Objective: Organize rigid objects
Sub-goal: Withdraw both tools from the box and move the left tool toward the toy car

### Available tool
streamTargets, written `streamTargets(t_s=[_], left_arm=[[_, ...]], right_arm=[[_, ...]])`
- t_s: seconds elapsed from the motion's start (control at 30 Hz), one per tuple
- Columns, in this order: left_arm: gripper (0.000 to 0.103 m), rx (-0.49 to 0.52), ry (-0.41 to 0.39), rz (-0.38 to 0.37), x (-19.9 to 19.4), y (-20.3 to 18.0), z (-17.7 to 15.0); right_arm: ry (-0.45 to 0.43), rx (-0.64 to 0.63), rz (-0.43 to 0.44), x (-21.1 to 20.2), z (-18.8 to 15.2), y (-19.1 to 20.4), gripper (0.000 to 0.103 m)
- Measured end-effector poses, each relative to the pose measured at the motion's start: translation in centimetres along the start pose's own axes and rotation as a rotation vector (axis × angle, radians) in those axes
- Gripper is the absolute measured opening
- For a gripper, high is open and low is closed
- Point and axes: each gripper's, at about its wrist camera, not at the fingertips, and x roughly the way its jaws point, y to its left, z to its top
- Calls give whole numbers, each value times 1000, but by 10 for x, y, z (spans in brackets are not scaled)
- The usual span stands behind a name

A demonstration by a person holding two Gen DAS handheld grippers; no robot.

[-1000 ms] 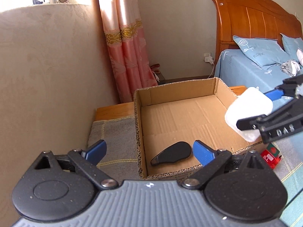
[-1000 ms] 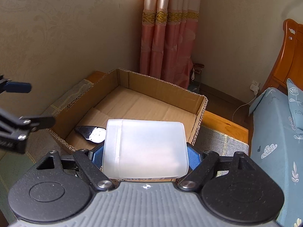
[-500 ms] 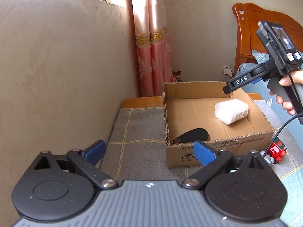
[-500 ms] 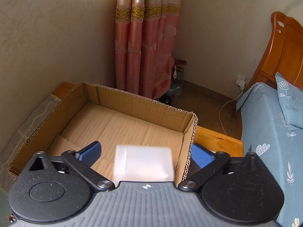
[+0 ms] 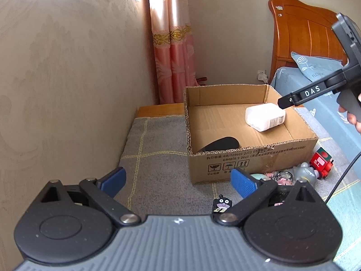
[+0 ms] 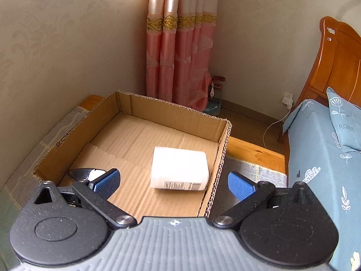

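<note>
An open cardboard box [image 5: 252, 162] stands on a grey checked cloth [image 5: 153, 158]; it also shows in the right wrist view [image 6: 223, 144]. Inside it lie a white plastic bottle [image 5: 265, 116] [image 6: 179, 168] on its side and a black oval object [image 5: 220, 145] [image 6: 84, 173]. My left gripper [image 5: 178, 184] is open and empty, low over the cloth in front of the box. My right gripper [image 6: 172, 181] is open and empty above the box's near right corner. Loose in front of the box lie a small black cartoon figure [image 5: 222, 204], a grey toy [image 5: 304, 171] and a red toy train [image 5: 321, 162].
A beige wall [image 5: 67, 90] runs close along the left. A pink curtain [image 5: 173, 52] hangs behind the box. A bed with blue bedding [image 6: 322, 158] and a wooden headboard [image 5: 302, 33] lies to the right. A wooden edge [image 6: 255, 150] borders the cloth.
My right gripper opened and let the white bottle fall into the box, then drew back. My left gripper pulled back from the box and now sits low over the cloth.
</note>
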Motion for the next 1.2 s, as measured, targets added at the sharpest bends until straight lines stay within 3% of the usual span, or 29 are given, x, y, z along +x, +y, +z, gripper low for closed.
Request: streamTargets(t_s=[0.47,0.87,1.2], left_arm=[[100,39,37,-46,-10,-11,-30],[100,38,99,-79,5,-15,-52],[100,30,144,-85,30,-15,-59]], right_arm=[[-11,-46,73,-59,-96,37,103],[70,-12,166,-71,-188,68,103],[99,31,63,-52,-212,73,103]])
